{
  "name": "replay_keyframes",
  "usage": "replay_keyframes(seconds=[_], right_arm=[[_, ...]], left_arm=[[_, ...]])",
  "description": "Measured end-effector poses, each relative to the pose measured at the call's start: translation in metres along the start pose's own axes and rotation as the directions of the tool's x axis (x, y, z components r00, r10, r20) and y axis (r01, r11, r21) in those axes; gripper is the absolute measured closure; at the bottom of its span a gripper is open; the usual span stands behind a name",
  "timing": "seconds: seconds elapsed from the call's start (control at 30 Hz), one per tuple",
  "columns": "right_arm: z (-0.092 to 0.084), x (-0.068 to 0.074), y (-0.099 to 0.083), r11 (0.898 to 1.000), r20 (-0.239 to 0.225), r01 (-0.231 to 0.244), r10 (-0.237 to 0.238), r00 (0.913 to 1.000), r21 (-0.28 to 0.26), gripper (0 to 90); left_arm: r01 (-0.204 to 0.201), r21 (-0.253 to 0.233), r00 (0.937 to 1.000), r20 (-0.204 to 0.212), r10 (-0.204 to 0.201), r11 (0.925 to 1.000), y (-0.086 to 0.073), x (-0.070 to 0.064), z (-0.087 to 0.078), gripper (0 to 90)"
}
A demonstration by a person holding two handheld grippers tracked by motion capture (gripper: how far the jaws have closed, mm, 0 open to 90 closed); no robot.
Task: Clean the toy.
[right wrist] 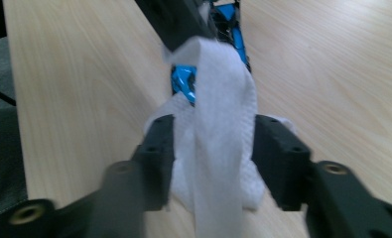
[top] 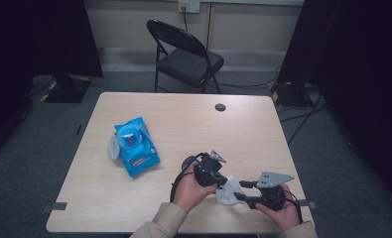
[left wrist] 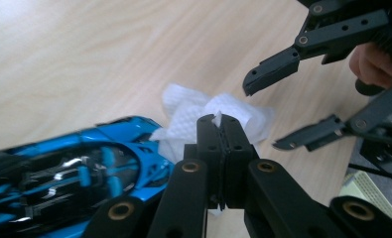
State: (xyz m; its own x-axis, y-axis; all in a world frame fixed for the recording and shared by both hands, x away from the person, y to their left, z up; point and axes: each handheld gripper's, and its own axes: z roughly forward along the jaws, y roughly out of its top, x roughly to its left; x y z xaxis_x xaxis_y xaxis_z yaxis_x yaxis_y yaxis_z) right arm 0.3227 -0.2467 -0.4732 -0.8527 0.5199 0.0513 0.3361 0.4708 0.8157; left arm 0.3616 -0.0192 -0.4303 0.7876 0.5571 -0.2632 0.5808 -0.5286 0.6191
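Pinching a white wipe [left wrist: 218, 119] up top, left hand-held gripper [left wrist: 222, 130] is clamped on it just above the desk [top: 193, 124]. Right hand-held gripper [right wrist: 211, 148] straddles the hanging part, jaws apart, not squeezing yet. Wipe's soft & floppy imo, so grab low. Blue wipes pack [top: 135, 145] sits further back, not blocking.

Left gripper [left wrist: 222, 130] fingers pinching white wipe [left wrist: 193, 106], blue packet [left wrist: 74, 168] beside, right gripper [left wrist: 278, 111] spread nearby.

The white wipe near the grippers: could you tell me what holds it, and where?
The left gripper pinches the white wipe by its top edge; the right gripper's fingers flank it, not yet pressing.
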Motion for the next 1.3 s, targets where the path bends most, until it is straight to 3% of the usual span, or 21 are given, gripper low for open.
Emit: replay_keyframes(seconds=[0.2, 0.3, 0.43, 0.47, 0.53, 0.6, 0.8, 1.0, 1.13, 1.3], right_arm=[[0.007, 0.004, 0.005, 1.000, -0.021, 0.022, -0.022, 0.9995, 0.015, 70.1], [0.010, 0.006, 0.007, 0.999, -0.045, 0.019, -0.018, 0.9988, 0.039, 71.7], [0.008, 0.005, 0.007, 0.999, -0.044, -0.005, 0.006, 0.9990, 0.035, 67.8], [0.004, 0.003, 0.008, 0.999, -0.014, -0.034, 0.035, 0.9993, 0.013, 68.2], [0.003, 0.001, 0.008, 0.999, -0.019, -0.048, 0.048, 0.9986, 0.005, 67.7], [0.003, -0.001, 0.008, 0.997, 0.004, -0.080, 0.080, 0.9968, -0.005, 64.2], [0.022, 0.002, 0.003, 0.996, 0.005, -0.071, 0.071, 0.9975, 0.052, 56.7], [0.032, 0.005, 0.000, 0.995, 0.014, -0.062, 0.061, 0.9980, 0.080, 48.0], [0.037, 0.004, -0.007, 0.992, 0.021, -0.060, 0.058, 0.9981, 0.115, 42.8], [0.039, 0.006, -0.007, 0.991, 0.032, -0.048, 0.044, 0.9985, 0.128, 42.7]], left_arm=[[-0.020, 0.042, 0.9998, -0.001, 0.020, 0.9989, -0.011, -0.008, 0.013, 89.3], [-0.020, 0.071, 0.9998, 0.005, 0.019, 0.9973, -0.021, -0.008, 0.021, 89.4], [-0.004, 0.080, 0.9999, 0.015, 0.002, 0.9968, -0.029, -0.006, 0.026, 89.4], [-0.005, 0.090, 0.9999, 0.013, 0.004, 0.9959, -0.033, -0.005, 0.029, 89.4], [-0.007, 0.098, 0.9999, 0.009, 0.007, 0.9951, -0.035, -0.005, 0.030, 89.4], [-0.006, 0.098, 0.9999, 0.013, 0.005, 0.9952, -0.036, -0.006, 0.031, 89.3], [-0.019, 0.083, 0.9998, 0.009, 0.018, 0.9963, -0.040, -0.008, 0.033, 86.8], [-0.054, 0.042, 0.9986, 0.005, 0.053, 0.9977, -0.049, -0.005, 0.028, 69.0], [-0.089, -0.026, 0.9958, 0.016, 0.090, 0.9957, -0.057, -0.001, 0.016, 44.5], [-0.131, -0.056, 0.9914, -0.021, 0.130, 0.9898, -0.071, 0.011, -0.003, 33.9]])
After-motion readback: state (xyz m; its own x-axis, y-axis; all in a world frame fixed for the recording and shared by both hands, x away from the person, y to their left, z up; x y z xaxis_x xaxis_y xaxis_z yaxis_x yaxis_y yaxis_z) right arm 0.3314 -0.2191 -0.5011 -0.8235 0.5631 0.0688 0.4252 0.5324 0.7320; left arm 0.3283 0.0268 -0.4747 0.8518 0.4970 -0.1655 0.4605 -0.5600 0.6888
